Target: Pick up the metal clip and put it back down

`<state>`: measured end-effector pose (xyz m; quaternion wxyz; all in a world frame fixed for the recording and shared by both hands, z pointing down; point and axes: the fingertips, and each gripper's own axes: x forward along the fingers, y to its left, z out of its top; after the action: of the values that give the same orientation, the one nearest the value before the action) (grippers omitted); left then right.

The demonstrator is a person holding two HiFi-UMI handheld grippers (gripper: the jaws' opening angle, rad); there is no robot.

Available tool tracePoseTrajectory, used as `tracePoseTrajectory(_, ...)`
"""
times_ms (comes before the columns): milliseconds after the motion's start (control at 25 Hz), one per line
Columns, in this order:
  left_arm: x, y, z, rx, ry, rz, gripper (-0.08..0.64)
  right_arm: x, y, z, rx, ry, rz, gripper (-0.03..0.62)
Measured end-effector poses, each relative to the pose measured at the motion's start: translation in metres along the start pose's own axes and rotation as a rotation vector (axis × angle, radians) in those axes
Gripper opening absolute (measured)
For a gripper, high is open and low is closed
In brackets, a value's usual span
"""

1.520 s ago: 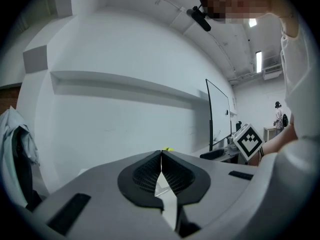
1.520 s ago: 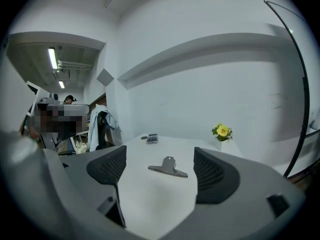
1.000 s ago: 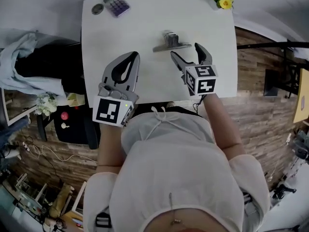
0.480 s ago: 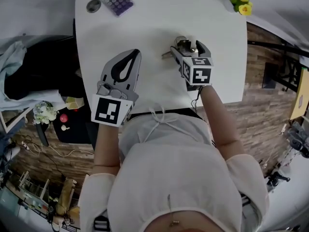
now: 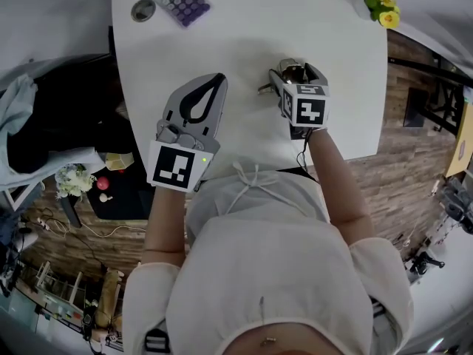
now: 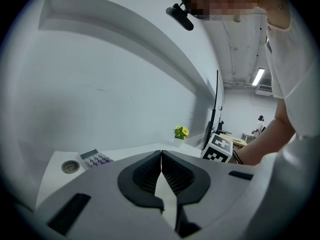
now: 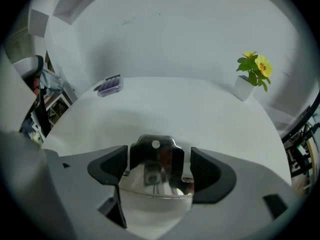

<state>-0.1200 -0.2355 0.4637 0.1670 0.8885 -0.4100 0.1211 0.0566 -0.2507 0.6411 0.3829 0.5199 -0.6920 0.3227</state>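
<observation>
Clip [image 7: 156, 156] stands on the table [image 5: 244, 28], dead between the wide jaws of my right gripper [image 5: 295, 76], which have just been closing, pads not yet touching it. Its long edge spans jaw to jaw. Farther off, my left gripper [image 5: 218, 80] is closed on nothing.

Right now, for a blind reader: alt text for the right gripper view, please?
A shiny metal clip stands on the white table between the right tool's open jaws, which have just been closing. A calculator lies far left, a potted yellow flower far right.
</observation>
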Motion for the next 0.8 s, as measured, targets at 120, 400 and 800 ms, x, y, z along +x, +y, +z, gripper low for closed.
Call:
tracePoseTrajectory(120, 0.002, 0.002, 0.001, -0.005, -0.004, -0.003, 0.020, -0.001, 0.004, 0.001, -0.015, 0.000, 0.010, 0.372)
tracePoseTrajectory(400, 0.002, 0.007, 0.002, -0.005, -0.003, 0.014, 0.020, 0.000, 0.012, 0.002, -0.062, 0.013, 0.033, 0.305)
tracePoseTrajectory(800, -0.018, -0.007, 0.025, 0.040, -0.050, 0.038, 0.020, -0.023, 0.017, 0.018, -0.089, -0.069, 0.051, 0.304)
